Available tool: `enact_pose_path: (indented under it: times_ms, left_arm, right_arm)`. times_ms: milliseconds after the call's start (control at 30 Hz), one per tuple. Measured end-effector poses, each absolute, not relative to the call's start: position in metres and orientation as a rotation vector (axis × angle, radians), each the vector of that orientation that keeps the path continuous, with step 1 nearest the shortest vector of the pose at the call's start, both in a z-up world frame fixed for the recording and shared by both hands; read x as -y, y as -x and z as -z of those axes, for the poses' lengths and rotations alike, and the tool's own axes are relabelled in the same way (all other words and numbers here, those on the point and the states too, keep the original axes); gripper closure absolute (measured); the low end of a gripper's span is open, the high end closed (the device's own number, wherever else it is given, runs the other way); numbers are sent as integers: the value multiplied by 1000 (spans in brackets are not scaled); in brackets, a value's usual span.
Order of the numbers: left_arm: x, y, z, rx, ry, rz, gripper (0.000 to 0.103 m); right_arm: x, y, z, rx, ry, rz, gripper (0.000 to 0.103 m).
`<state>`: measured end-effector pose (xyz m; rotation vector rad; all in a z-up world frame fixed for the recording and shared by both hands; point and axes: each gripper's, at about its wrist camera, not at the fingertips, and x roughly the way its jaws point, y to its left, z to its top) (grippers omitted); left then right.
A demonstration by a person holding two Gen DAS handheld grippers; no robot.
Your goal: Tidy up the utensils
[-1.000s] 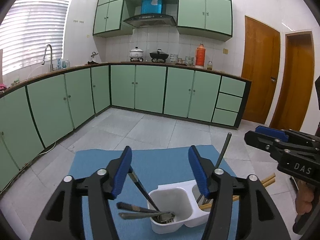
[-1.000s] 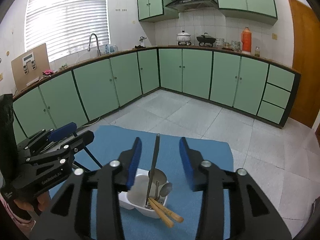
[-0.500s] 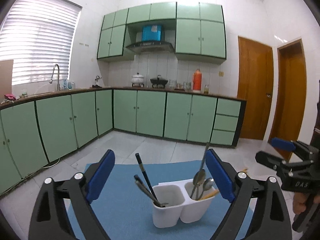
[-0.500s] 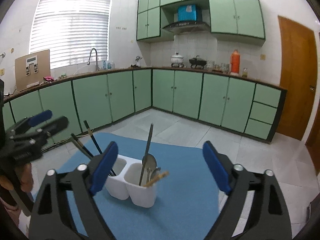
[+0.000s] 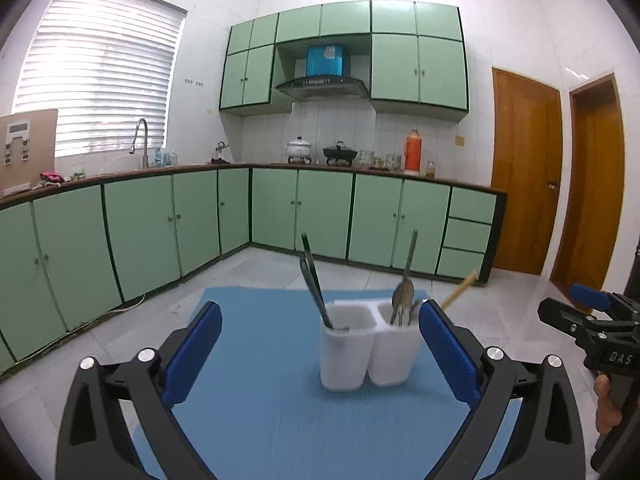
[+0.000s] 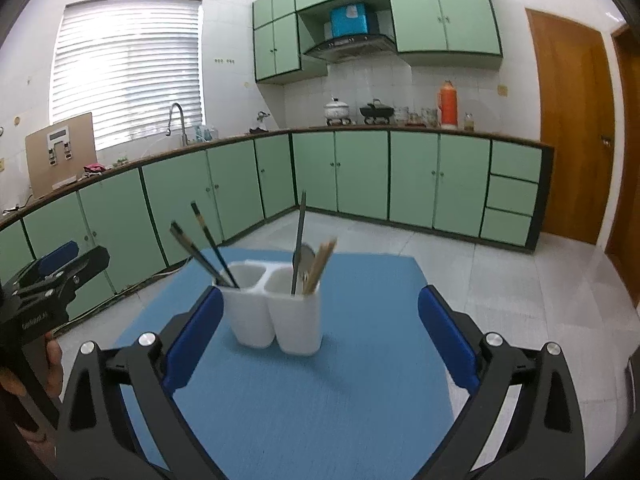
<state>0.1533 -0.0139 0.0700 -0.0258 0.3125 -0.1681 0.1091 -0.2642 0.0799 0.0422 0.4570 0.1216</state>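
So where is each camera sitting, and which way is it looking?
Left wrist view: sits on the left gripper, looking forward over the blue mat at the white utensil holder; its own open blue pads frame it, the right gripper at the right edge.
Right wrist view: sits on the right gripper, facing the same holder; the left gripper at the left edge.
Both share holder, mat, green cabinets.

- The left gripper point(image 5: 320, 344) had just been opening; its blue fingers point(image 5: 192, 350) stood wide, nothing between them.
- A white two-compartment holder point(image 5: 370, 346) stood upright on the blue mat point(image 5: 260, 400).
- Dark chopsticks point(image 5: 314, 280) leaned in its left compartment; spoons point(image 5: 404, 292) stood in its right.
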Motion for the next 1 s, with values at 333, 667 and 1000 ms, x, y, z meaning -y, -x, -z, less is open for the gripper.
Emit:
enact_pose_path:
  times_ms: [333, 667, 1000]
  left_arm:
    - [8, -117, -50, -356, 42, 156, 6]
    - [11, -91, -43, -381, -5, 157, 6]
    - [17, -76, -41, -399, -30, 145, 6]
  right_arm:
    - [253, -74, -55, -502, -77, -127, 8]
    - [243, -53, -52, -505, -68, -133, 8]
    - [227, -37, -56, -510, -45, -163, 8]
